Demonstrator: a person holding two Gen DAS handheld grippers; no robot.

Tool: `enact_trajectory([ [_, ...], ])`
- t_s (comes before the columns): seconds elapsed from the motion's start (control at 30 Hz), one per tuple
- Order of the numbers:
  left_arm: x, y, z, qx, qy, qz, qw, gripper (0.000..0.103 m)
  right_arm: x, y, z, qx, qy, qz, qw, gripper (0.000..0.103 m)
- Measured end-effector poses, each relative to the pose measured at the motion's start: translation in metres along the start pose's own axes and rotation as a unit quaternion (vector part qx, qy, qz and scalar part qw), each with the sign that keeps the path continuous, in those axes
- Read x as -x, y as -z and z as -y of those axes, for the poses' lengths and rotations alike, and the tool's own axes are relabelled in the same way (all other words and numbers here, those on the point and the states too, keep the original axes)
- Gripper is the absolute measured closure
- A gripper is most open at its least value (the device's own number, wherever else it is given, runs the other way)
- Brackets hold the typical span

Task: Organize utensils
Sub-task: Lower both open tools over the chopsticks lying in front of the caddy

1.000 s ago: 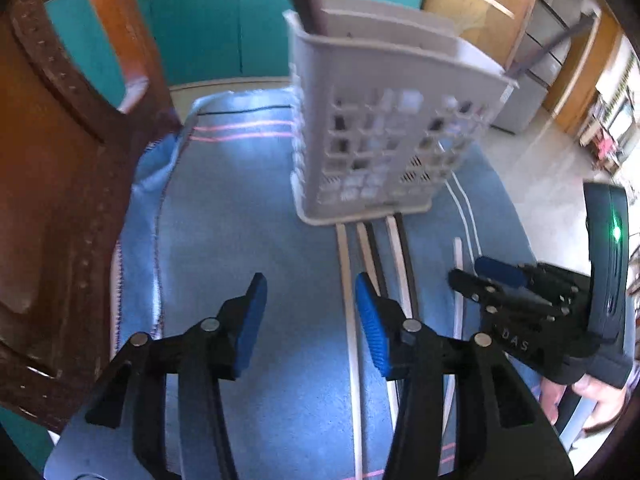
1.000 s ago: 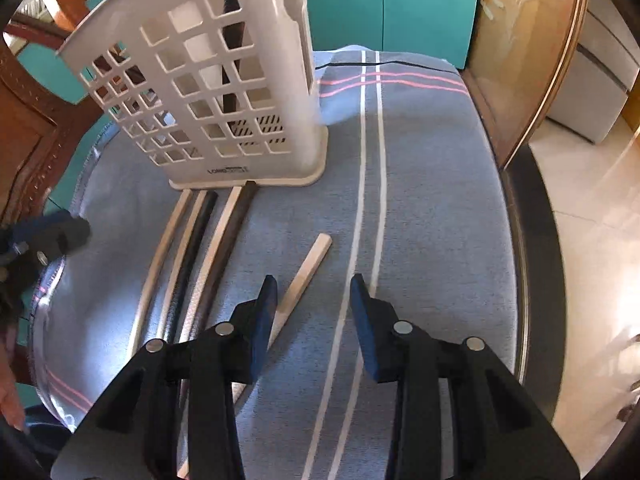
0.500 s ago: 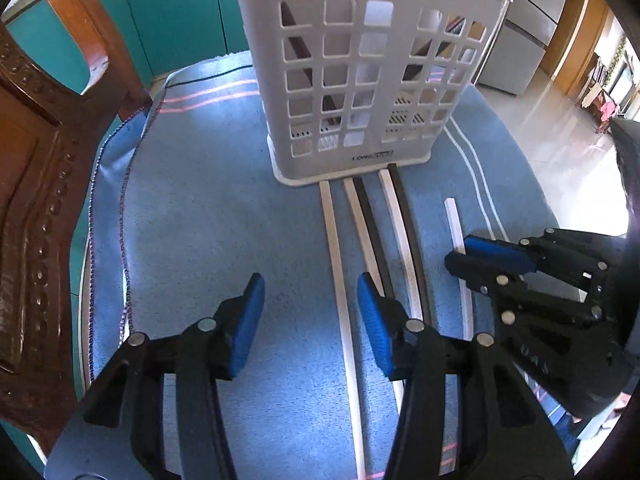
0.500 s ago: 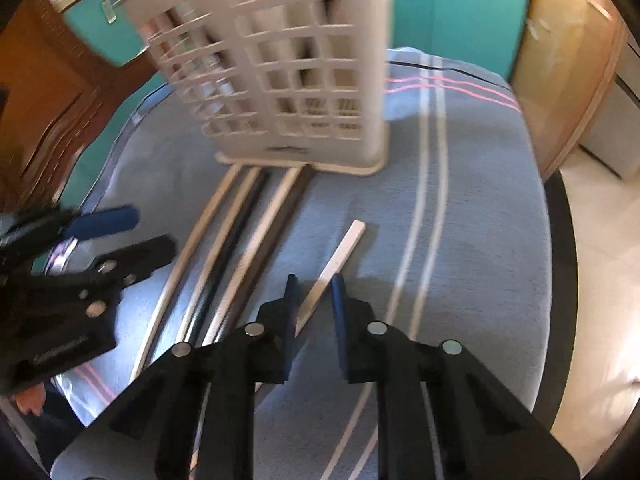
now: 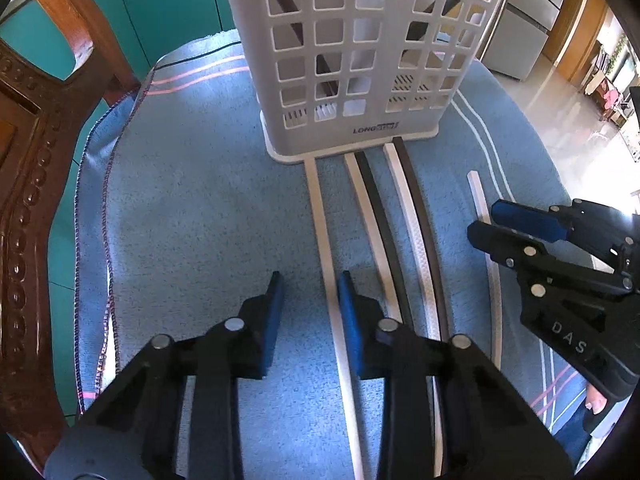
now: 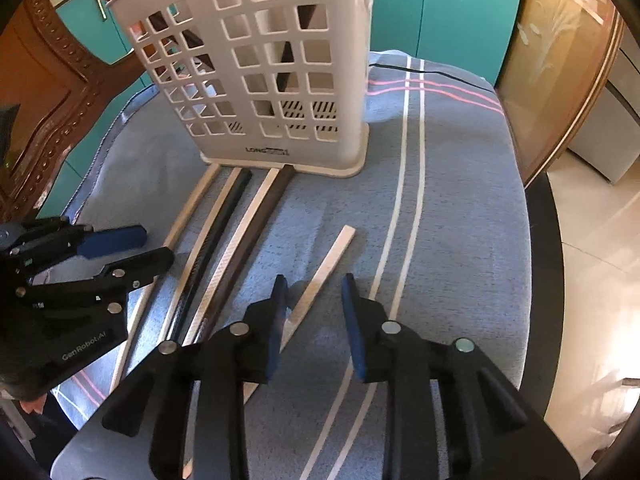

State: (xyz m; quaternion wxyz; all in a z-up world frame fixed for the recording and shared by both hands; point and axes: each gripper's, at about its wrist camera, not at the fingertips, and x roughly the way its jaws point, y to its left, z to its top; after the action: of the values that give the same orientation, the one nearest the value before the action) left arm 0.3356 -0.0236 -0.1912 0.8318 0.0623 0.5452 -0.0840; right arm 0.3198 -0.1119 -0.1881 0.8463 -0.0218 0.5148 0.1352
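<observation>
Room: teal cupboard doors (image 5: 168, 4) and a carved wooden chair (image 5: 28, 184) stand behind a table under a fuzzy blue cloth (image 5: 192, 216) with white and pink stripes.
Landmark: the white plastic basket (image 5: 360, 56) stands upright on the cloth. Its walls are full of square holes, and dark sticks already lean inside it.
Sticks: six long, thin, flat chopsticks lie on the cloth in front of the basket. Some are pale, some dark. Five lie side by side with their far ends touching or almost touching the basket's foot, likely lined up so they are easy to pick one by one.
Lone stick: one pale chopstick (image 6: 320, 280) lies apart from the basket, off to the right of the row and slanted.
Left gripper: the left gripper (image 5: 310, 300) points down just in front of the basket. Its jaws have just been closing. The leftmost pale chopstick (image 5: 324, 240) runs between the blue pads, but they do not seem to press it yet, though the view is tight here.
Right gripper: the right gripper (image 6: 314, 304) hangs over the lone stick. Its jaws have just been opening, and they hold nothing. The stick passes by the left pad.
Next: I think each gripper must pinch its stick, then drop it in the basket.
</observation>
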Motion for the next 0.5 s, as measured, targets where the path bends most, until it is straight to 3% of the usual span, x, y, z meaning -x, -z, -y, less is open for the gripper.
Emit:
enact_trajectory([
  [0.1, 0.0, 0.002, -0.002, -0.001, 0.002, -0.002, 1.0, 0.075, -0.003, 0.0, 0.0, 0.011, -0.001, 0.003, 1.0, 0.075],
  [0.2, -0.002, 0.003, -0.004, 0.0, 0.005, -0.005, 1.0, 0.075, -0.004, 0.004, -0.014, 0.045, -0.021, 0.001, 0.999, 0.084],
  [0.3, -0.001, 0.004, -0.007, -0.001, 0.006, -0.007, 1.0, 0.075, -0.003, 0.008, -0.025, 0.078, -0.055, -0.007, 0.995, 0.085],
  [0.5, -0.004, 0.0, -0.001, -0.006, 0.006, -0.009, 0.9999, 0.075, -0.001, 0.012, -0.027, 0.095, -0.057, -0.012, 0.994, 0.084],
])
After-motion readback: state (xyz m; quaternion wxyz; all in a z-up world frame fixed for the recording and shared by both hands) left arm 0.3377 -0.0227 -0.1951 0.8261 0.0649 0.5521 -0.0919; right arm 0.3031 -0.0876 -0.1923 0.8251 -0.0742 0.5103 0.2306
